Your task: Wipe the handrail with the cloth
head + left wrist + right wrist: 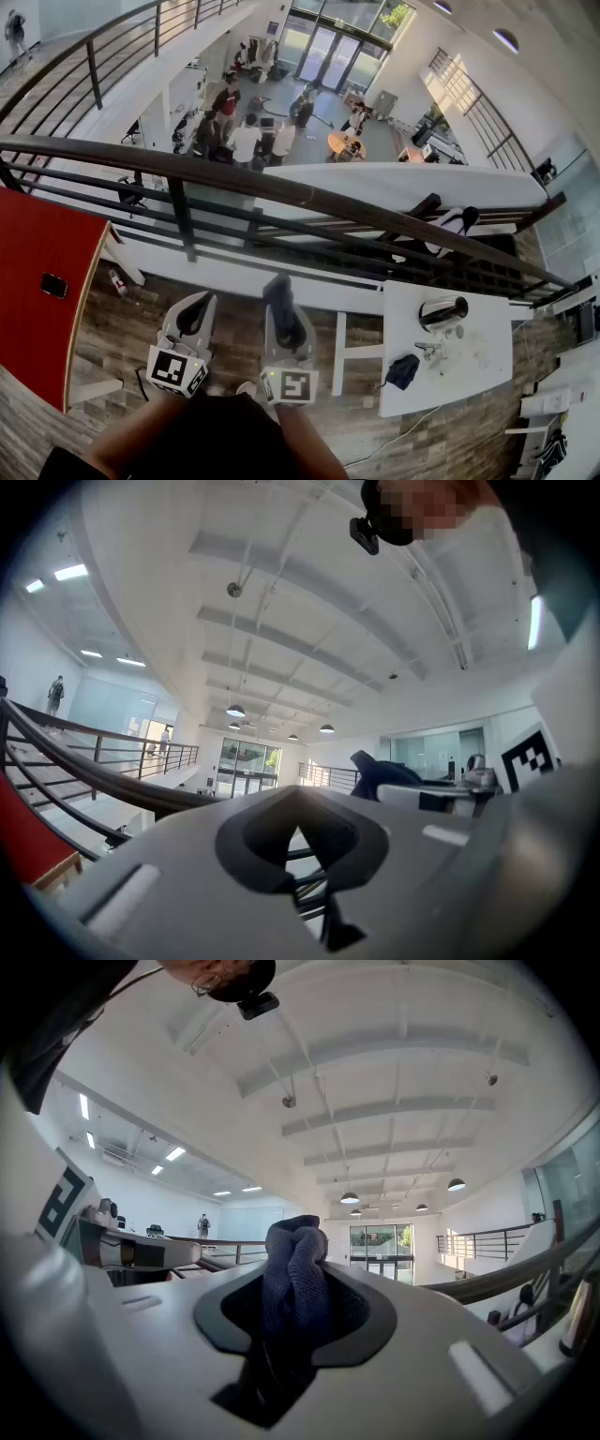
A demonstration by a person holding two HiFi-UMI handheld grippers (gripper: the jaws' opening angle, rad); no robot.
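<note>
A dark, rounded handrail (281, 187) runs across the head view from the left edge down to the right, above thinner black bars. Both grippers are below it, on my side, and touch nothing of it. My right gripper (281, 302) is shut on a dark blue cloth (284, 319). In the right gripper view the bunched cloth (296, 1283) sticks up between the jaws, and the handrail (525, 1277) passes at the right. My left gripper (193, 315) is shut and holds nothing. In the left gripper view its tips (300, 829) meet, and the handrail (94, 772) curves past at the left.
The railing overlooks a lower floor where several people (246, 141) stand. A red panel (37, 272) lies at the left. A white table (487, 375) with a dark item and a kettle-like object is below at the right. A second railing (94, 56) runs at the upper left.
</note>
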